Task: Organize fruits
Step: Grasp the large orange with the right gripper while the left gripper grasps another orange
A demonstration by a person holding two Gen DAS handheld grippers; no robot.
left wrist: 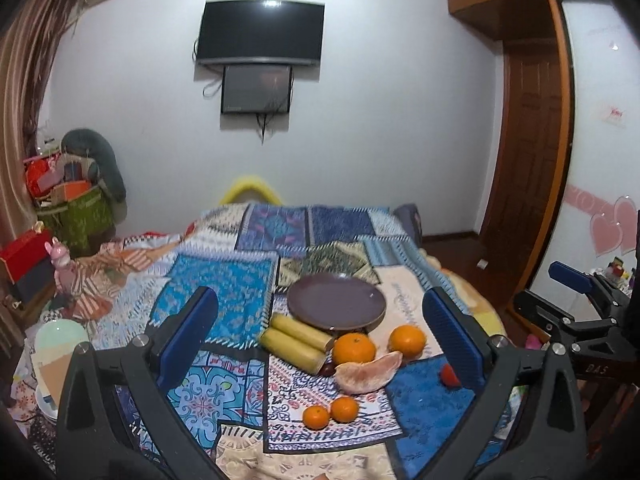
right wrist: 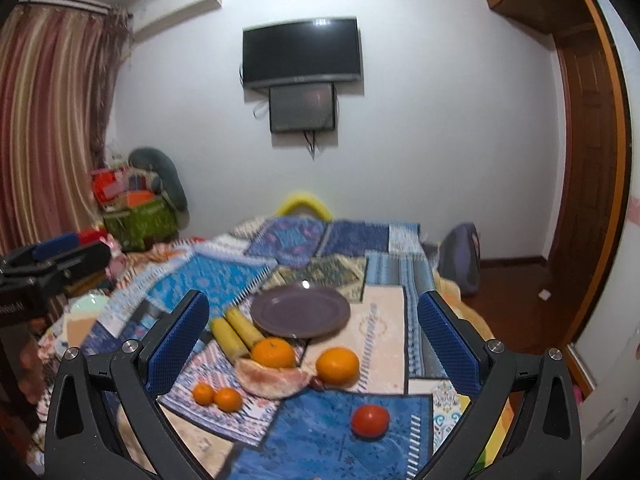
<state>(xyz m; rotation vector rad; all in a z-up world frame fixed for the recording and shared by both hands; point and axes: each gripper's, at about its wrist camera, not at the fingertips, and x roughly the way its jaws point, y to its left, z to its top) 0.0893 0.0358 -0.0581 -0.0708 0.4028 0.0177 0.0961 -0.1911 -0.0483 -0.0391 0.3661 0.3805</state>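
An empty purple plate (left wrist: 337, 301) (right wrist: 301, 310) rests on a patchwork bedspread. In front of it lie two yellow bananas (left wrist: 294, 338) (right wrist: 236, 330), two large oranges (left wrist: 354, 348) (left wrist: 407, 340) (right wrist: 274, 353) (right wrist: 337, 365), a pomelo wedge (left wrist: 366, 372) (right wrist: 272, 378), two small tangerines (left wrist: 330, 412) (right wrist: 216, 396) and a red tomato (right wrist: 370, 420) (left wrist: 450, 374). My left gripper (left wrist: 320, 344) hovers open above the fruit, holding nothing. My right gripper (right wrist: 312, 346) is likewise open and empty; it also shows at the right edge of the left wrist view.
A small dark fruit (left wrist: 328, 369) peeks out beside the pomelo wedge. Boxes and bags (left wrist: 68, 200) pile up at the left wall. A pale bowl (left wrist: 60, 338) sits at the bed's left edge. A wooden door (right wrist: 580, 160) stands on the right.
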